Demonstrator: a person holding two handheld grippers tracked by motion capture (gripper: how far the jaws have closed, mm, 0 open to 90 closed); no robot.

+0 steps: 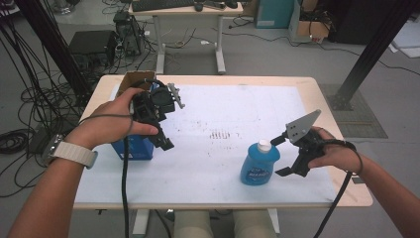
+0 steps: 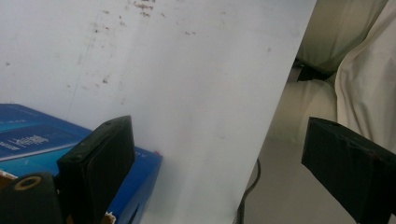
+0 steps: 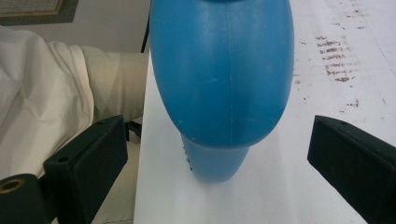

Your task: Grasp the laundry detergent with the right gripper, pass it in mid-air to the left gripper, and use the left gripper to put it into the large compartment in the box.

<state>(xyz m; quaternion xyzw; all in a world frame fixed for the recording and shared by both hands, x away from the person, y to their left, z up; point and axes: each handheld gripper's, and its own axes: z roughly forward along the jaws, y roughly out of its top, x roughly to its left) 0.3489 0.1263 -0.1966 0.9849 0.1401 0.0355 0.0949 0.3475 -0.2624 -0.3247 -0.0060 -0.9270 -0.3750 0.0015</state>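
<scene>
The right claw (image 1: 281, 156) is open w/ its jaws standing wide on either side of the blue plastic bottle w/ white cap (image 1: 259, 163), not pressing it yet; in the right gripper view the bottle (image 3: 224, 88) sits between the two pads w/ a gap each side. The bottle stands upright on the white sheet covering the light wood counter (image 1: 208, 79), near edge, right of centre. The step in hand looks like a grasp on the bottle body. To do it well: keep the claw level, push in a bit further so the pads meet the widest flat part of the body rather than the rounded shoulder, centre it so both pads land together, then close slow, since the plastic looks smooth & curved and could squirt out or tip toward the near edge, which is close. Lift straight up after. The left claw (image 1: 166, 119) is open too, nothing between the jaws, held above the left side of the counter over the blue cardboard box (image 1: 132, 148); in the left gripper view that box (image 2: 42, 140) shows just beyond one jaw, apart from it. Containers: the bottle is capped, contents can't be seen through the opaque blue wall. The blue box is partly hidden by the hand, contents can't tell. A brown cardboard box (image 1: 133, 79) sits at the far left, top open, inside not visible.
</scene>
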